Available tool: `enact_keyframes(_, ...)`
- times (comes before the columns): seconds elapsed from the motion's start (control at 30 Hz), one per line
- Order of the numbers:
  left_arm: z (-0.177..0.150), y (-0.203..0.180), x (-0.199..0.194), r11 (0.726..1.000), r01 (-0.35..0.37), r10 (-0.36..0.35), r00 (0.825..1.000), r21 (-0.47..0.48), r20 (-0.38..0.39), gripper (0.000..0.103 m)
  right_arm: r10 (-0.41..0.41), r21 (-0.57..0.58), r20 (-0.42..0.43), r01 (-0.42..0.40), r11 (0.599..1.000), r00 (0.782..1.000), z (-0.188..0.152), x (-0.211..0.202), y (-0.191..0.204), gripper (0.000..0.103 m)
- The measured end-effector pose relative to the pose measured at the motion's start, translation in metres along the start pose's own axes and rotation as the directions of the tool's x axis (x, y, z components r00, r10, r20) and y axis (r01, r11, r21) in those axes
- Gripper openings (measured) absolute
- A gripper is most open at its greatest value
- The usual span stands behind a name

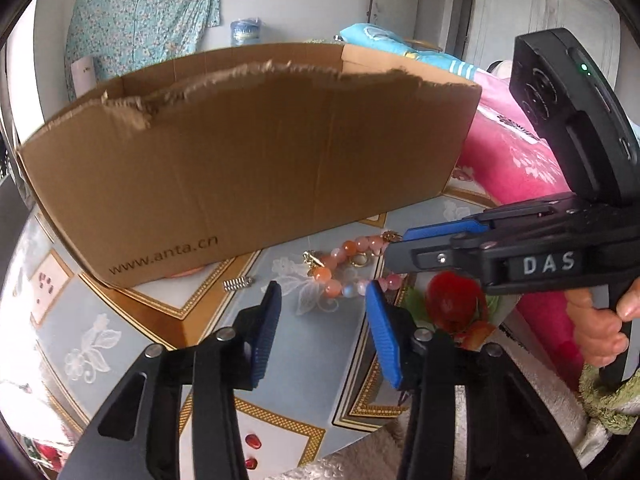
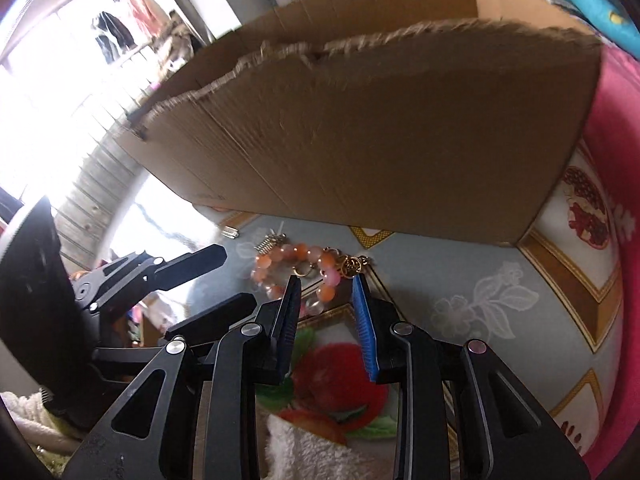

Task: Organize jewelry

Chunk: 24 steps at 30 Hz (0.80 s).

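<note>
On the patterned tablecloth (image 1: 256, 312), just in front of the cardboard box (image 1: 248, 160), lies a beaded bracelet (image 1: 352, 268) of orange and pink beads with gold charms. It lies flat in a loose, bunched loop. In the left wrist view its long axis runs roughly left-to-right, slightly rising to the right; in the right wrist view (image 2: 308, 272) it also stretches sideways, gold charm end toward the right. Clasp details too small to make out.

Left gripper (image 1: 324, 300): jaws moderately apart, nothing between the pads, tips hanging just short of the bracelet. The right pad overlaps a few beads in view, contact cannot be told. Right gripper (image 2: 326, 284): jaws narrowly apart, aimed down at the bracelet, some beads visible in the gap past the tips; not clamped as far as the view shows. In the left view the right gripper (image 1: 404, 248) comes in from the right, its tips at the bracelet's right end, hiding part of it; a hand (image 1: 596, 324) grips its handle.

A small metal spring-like piece (image 1: 238, 283) sits near the box's base, left of the bracelet. Box interior hidden behind its torn front wall; printed text "www.anta.cn" on it. A pink blanket (image 1: 516, 160) to the right is cut off by the frame. Window side in the right view is blown out.
</note>
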<state>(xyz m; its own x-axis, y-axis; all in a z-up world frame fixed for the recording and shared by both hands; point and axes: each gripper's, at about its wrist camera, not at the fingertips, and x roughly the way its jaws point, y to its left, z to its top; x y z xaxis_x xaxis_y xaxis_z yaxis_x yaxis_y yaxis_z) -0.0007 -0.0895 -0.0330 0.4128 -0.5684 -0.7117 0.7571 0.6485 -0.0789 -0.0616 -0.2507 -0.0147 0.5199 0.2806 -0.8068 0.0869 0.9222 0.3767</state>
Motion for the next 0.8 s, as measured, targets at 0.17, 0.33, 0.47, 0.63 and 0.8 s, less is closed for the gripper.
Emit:
enact_keyframes(0.17, -0.005, 0.000, 0.002, 1.000, 0.023, -0.023, 1.000, 0.006, 0.013, 0.039, -0.095, -0.063, 0.000, 0.095, 0.994, 0.996, 0.005, 0.001, 0.019, 0.016)
enact_keyframes(0.33, -0.008, 0.000, 0.000, 0.999, 0.043, -0.043, 0.999, 0.003, 0.025, 0.038, -0.101, -0.072, 0.006, 0.101, 0.992, 0.995, -0.002, -0.005, 0.018, 0.007)
enact_keyframes(0.47, -0.012, 0.007, -0.009, 0.998, 0.065, -0.064, 0.997, -0.023, 0.047, 0.038, -0.004, -0.031, 0.042, 0.005, 1.000, 0.999, 0.007, -0.024, 0.015, 0.007)
enact_keyframes(0.63, -0.015, 0.014, -0.018, 0.996, 0.076, -0.072, 0.995, -0.054, 0.066, 0.038, 0.089, 0.003, 0.087, -0.090, 0.996, 0.992, 0.022, -0.045, 0.013, 0.007)
enact_keyframes(0.8, -0.019, 0.017, -0.024, 0.995, 0.072, -0.066, 0.995, -0.070, 0.074, 0.038, 0.066, 0.038, 0.109, -0.070, 0.997, 0.992, 0.023, -0.063, 0.003, 0.007)
